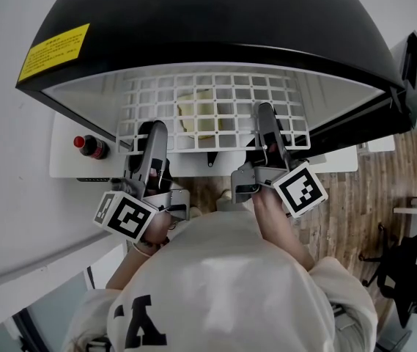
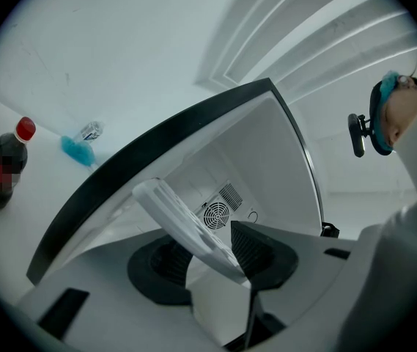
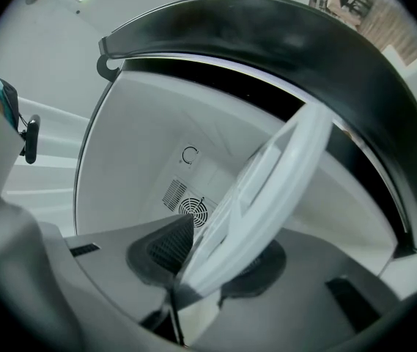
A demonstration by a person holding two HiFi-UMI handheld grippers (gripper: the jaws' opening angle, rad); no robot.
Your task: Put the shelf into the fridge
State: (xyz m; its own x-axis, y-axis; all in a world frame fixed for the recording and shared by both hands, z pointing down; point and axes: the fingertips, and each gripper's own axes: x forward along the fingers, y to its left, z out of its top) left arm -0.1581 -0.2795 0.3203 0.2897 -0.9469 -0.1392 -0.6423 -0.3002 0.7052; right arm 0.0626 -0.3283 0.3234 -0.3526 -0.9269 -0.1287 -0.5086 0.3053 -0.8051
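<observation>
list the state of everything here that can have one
fridge: open toward the person
shelf: held by its front edge, partly inside the fridge opening
left hand-held gripper: shut on the shelf
right hand-held gripper: shut on the shelf
bottle: red cap on, standing beside the fridge, untouched

One shelf (image 1: pixel 212 108), one fridge (image 1: pixel 215 20), one bottle (image 1: pixel 91 147) — two claws (image 1: pixel 155 132) (image 1: pixel 267 117)
</observation>
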